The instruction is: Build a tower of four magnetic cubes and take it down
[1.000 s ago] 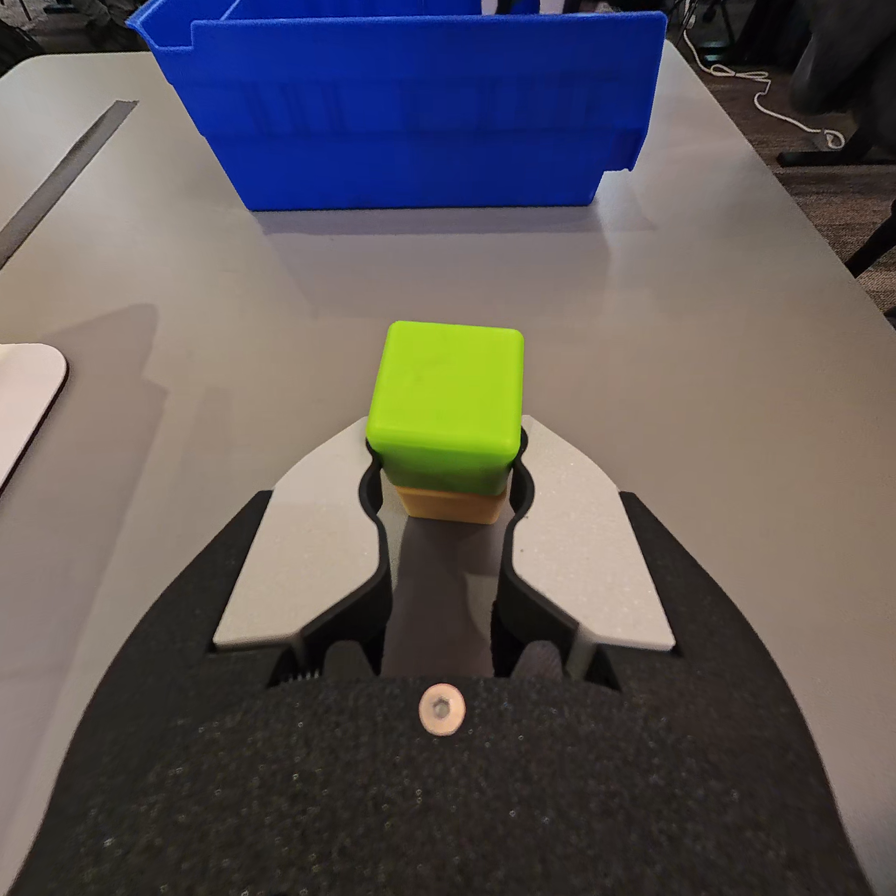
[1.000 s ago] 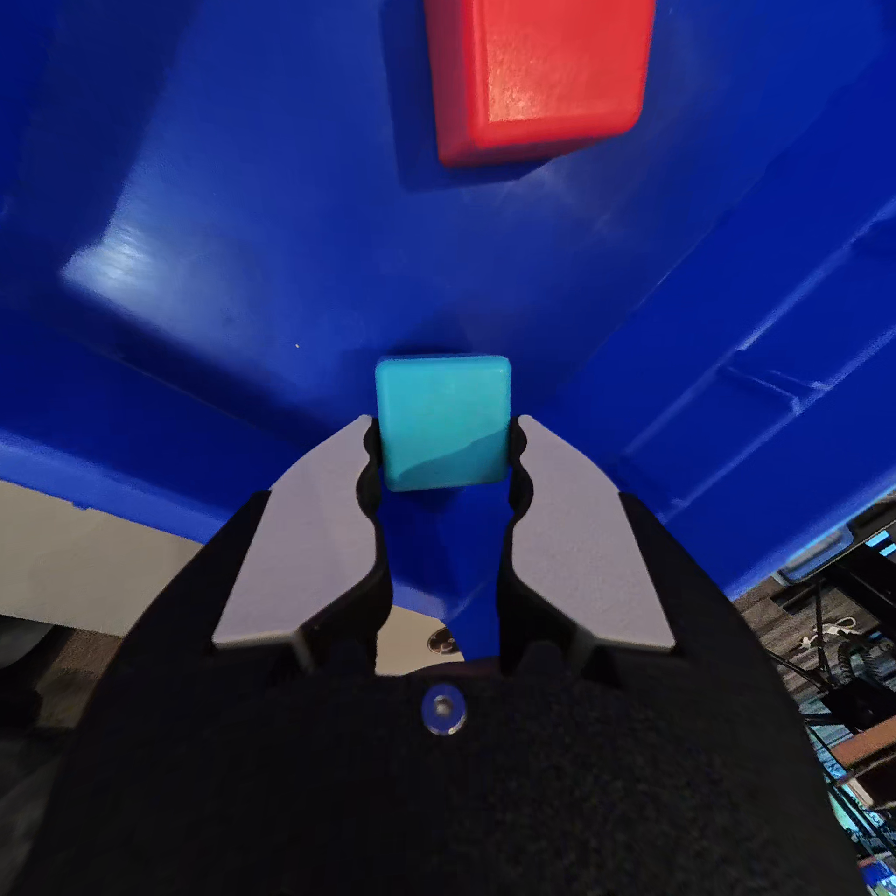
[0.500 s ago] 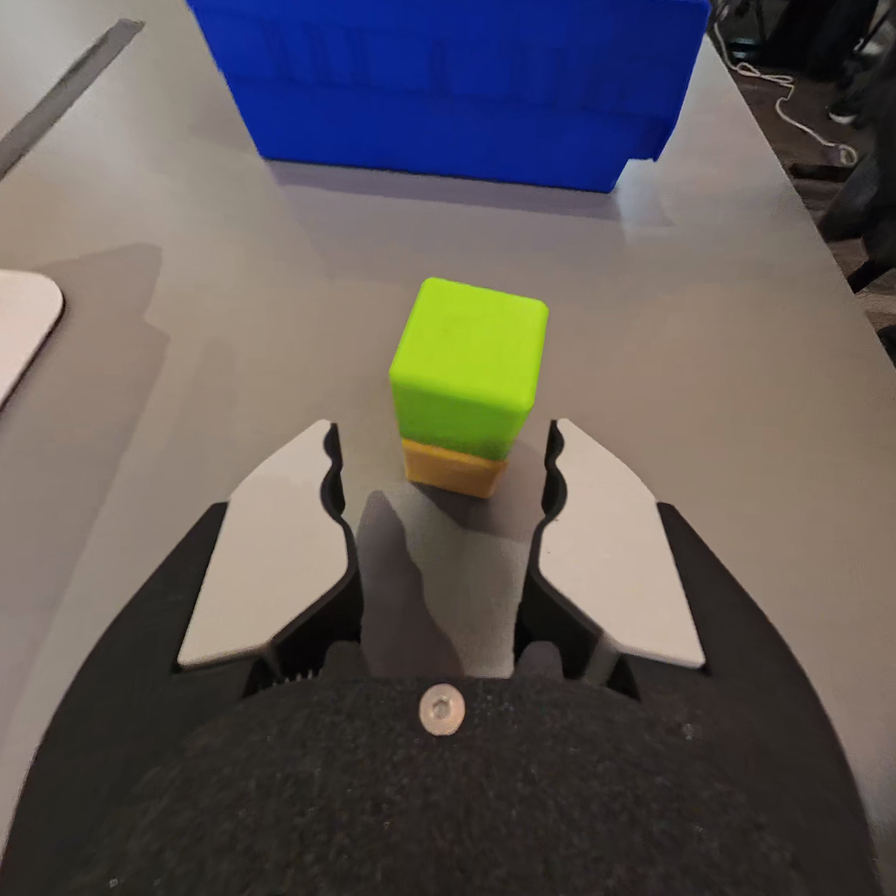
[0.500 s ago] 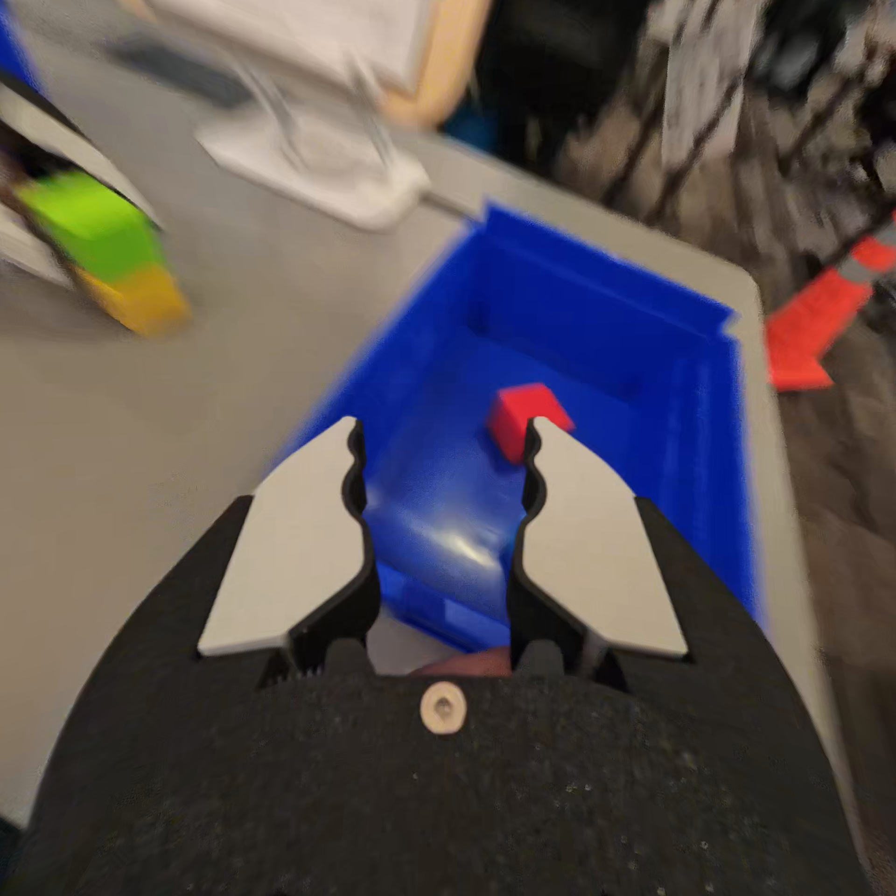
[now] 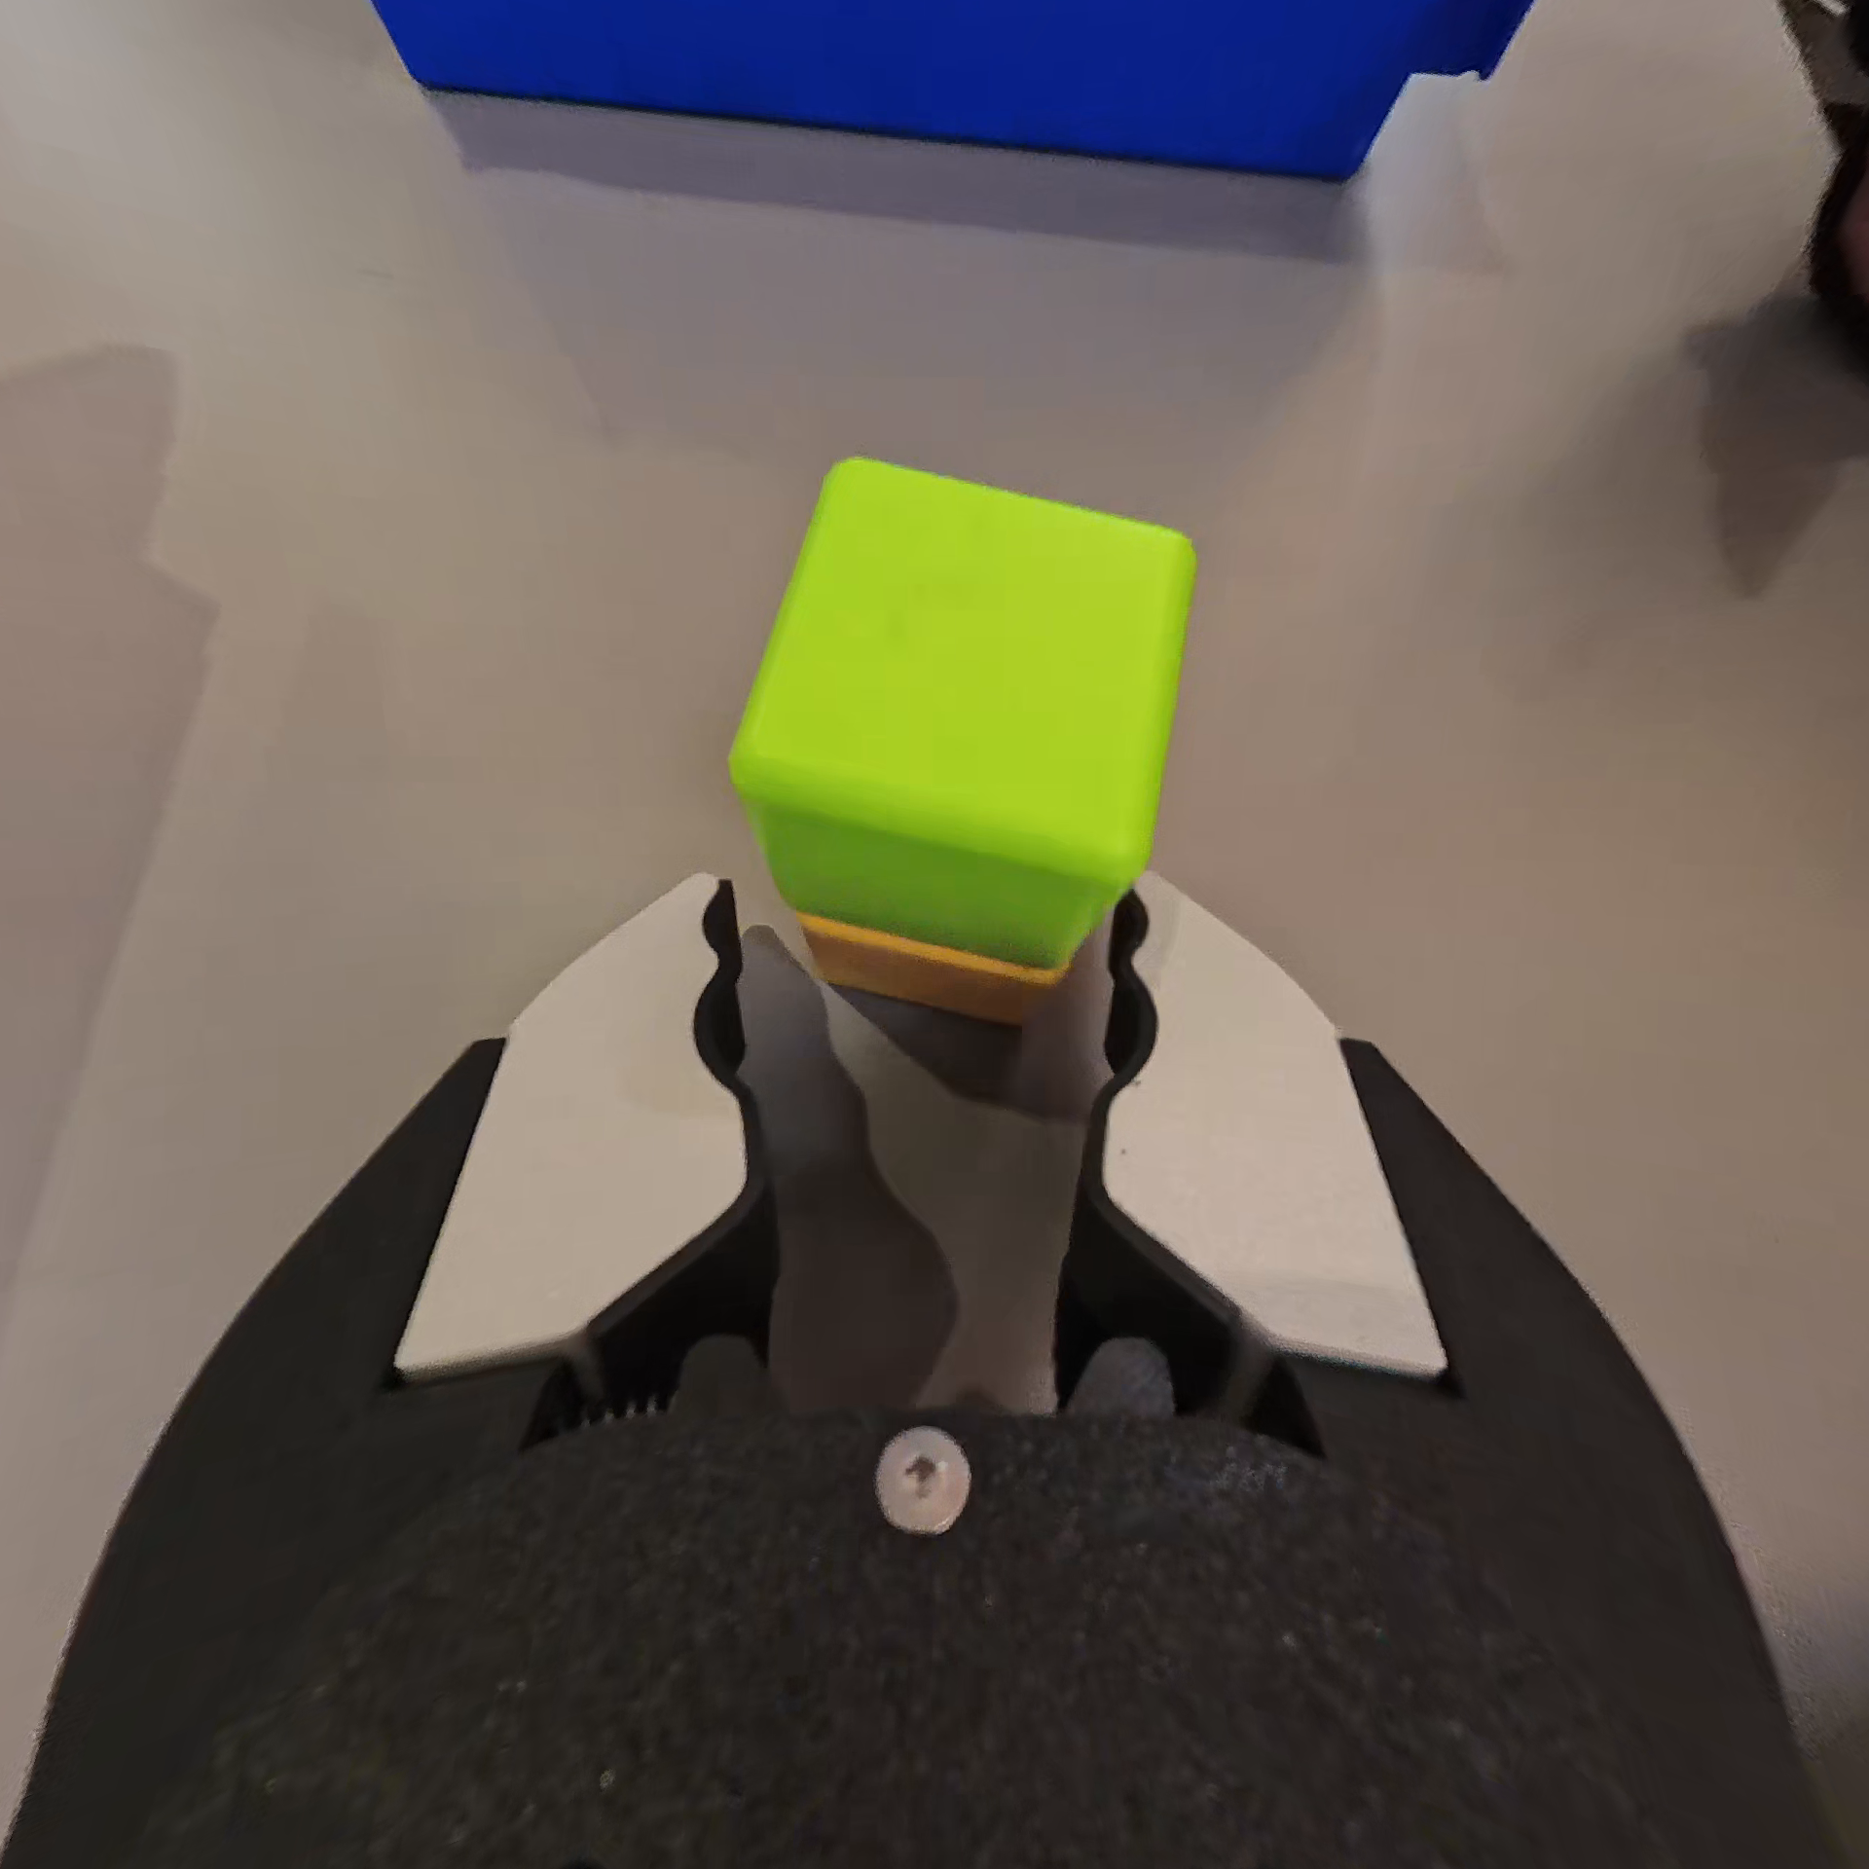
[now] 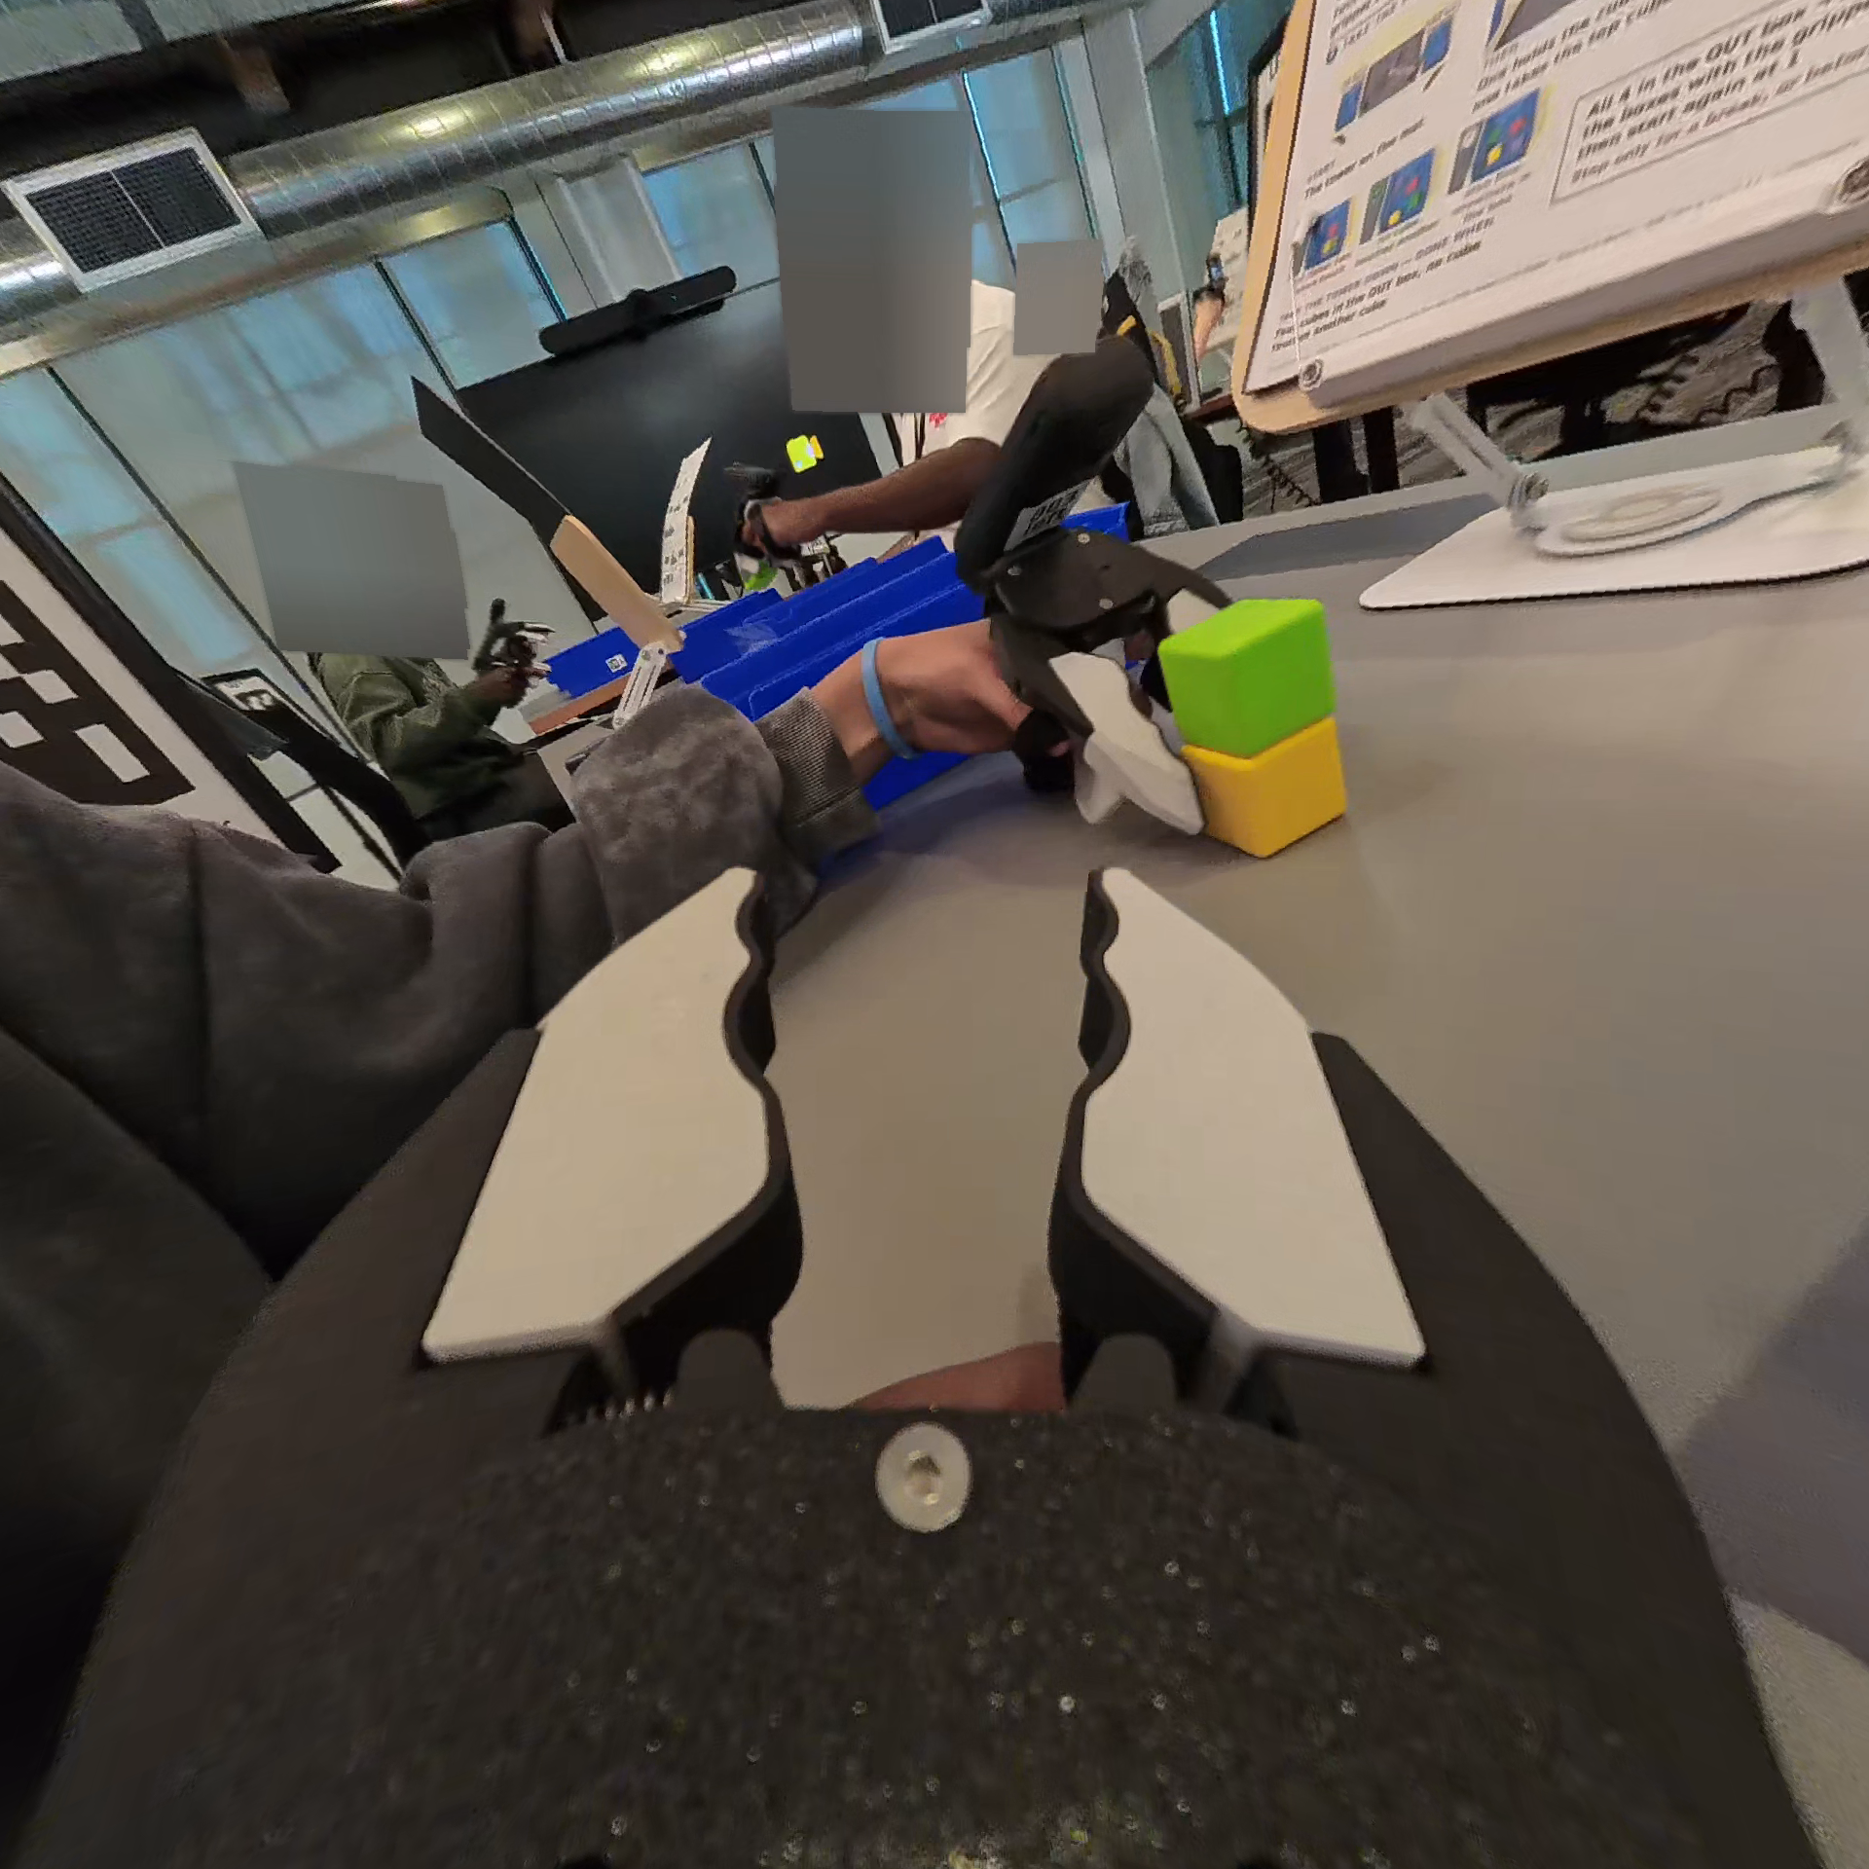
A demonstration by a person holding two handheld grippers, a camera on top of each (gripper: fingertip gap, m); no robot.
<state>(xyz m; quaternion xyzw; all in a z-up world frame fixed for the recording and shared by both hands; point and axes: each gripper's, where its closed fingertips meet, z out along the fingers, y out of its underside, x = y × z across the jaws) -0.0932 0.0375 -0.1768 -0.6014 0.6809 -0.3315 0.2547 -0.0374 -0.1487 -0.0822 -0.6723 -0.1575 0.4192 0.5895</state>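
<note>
Grey table point(image 5: 354, 627): cube stack point(image 5: 961, 728) at left gripper point(image 5: 925, 915).

My grippers point(image 5: 920, 941) point(image 6: 920, 910) have pale grey fingers point(image 6: 627, 1133) with wavy black inner edges, black felt-like bodies, one silver screw point(image 6: 922, 1475); grey sleeve point(image 6: 698, 789), blue wristband point(image 6: 880, 698).

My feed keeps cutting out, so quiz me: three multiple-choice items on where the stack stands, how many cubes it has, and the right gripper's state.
1. The stack stands:
A. inside the blue bin
B. on the grey table
C. on the white stand base

2. Cubes in the stack:
A. two
B. three
C. four

3. The right gripper is:
A. shut on a red cube
B. shut on the green cube
C. open and empty

Key:
1 B, the yellow cube rests on the grey table.
2 A, only the green cube sits on it.
3 C, the right gripper shows bare table between its fingers.
</note>
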